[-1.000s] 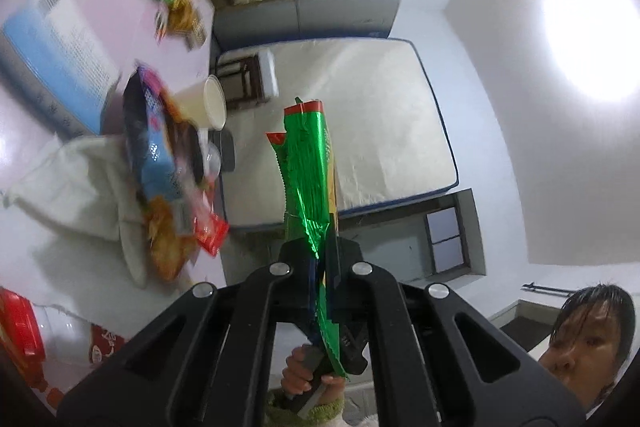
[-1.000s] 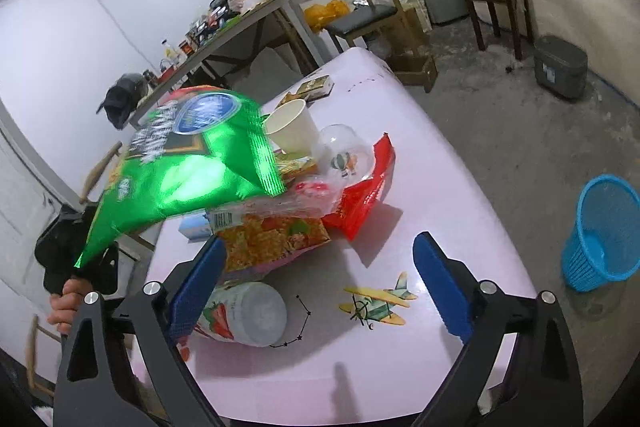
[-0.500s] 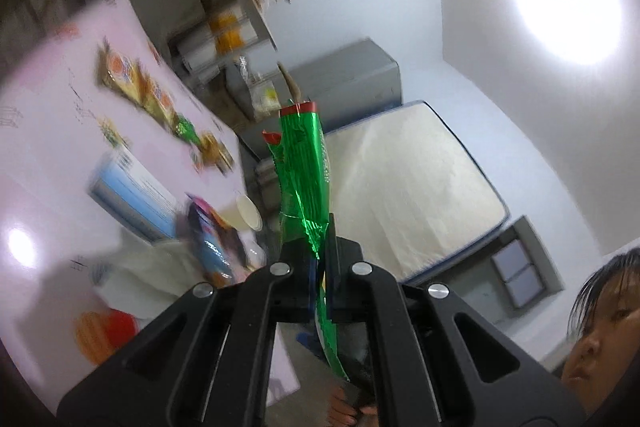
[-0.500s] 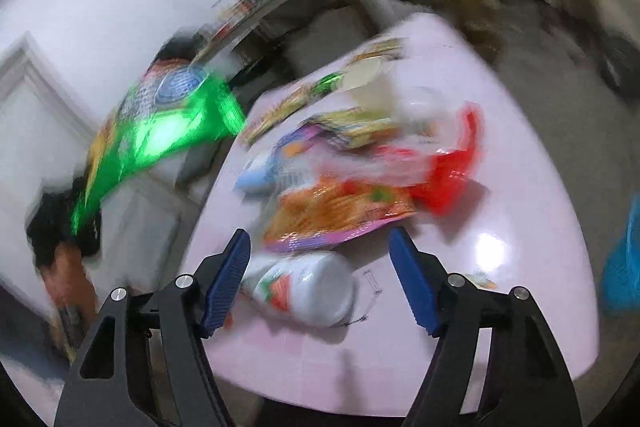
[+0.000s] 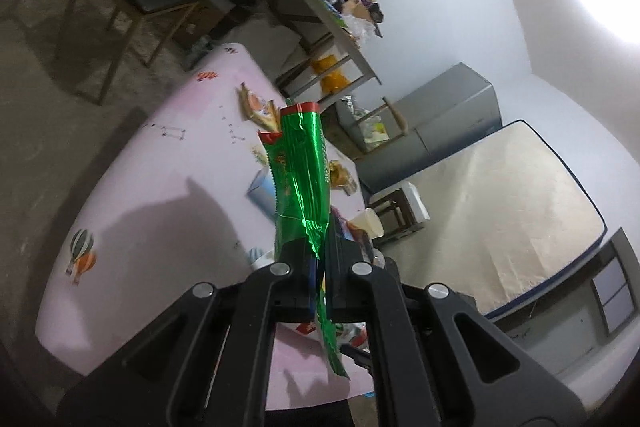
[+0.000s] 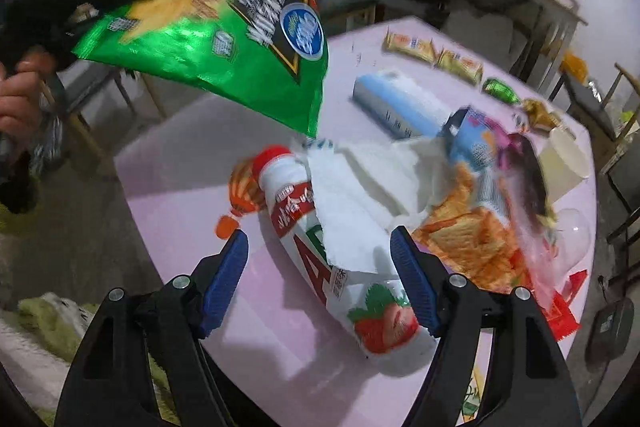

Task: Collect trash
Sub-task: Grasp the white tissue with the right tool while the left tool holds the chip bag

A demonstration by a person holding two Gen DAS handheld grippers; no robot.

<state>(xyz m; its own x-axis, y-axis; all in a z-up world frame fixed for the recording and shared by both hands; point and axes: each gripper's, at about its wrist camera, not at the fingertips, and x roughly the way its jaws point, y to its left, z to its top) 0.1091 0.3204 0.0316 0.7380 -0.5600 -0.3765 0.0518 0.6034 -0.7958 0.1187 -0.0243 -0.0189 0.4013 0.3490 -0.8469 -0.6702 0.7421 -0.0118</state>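
the left gripper (image 5: 319, 261) is clamped on a green foil snack bag (image 5: 302, 171), which it holds in the air above the pink table (image 5: 160, 195). the right gripper (image 6: 320, 281) stands wide, its blue pads (image 6: 224, 281) either side of a white yogurt bottle (image 6: 320, 251) lying on the table without touching it. a crumpled paper towel (image 6: 360, 195) drapes over the bottle, beside a heap of wrappers (image 6: 492, 195).
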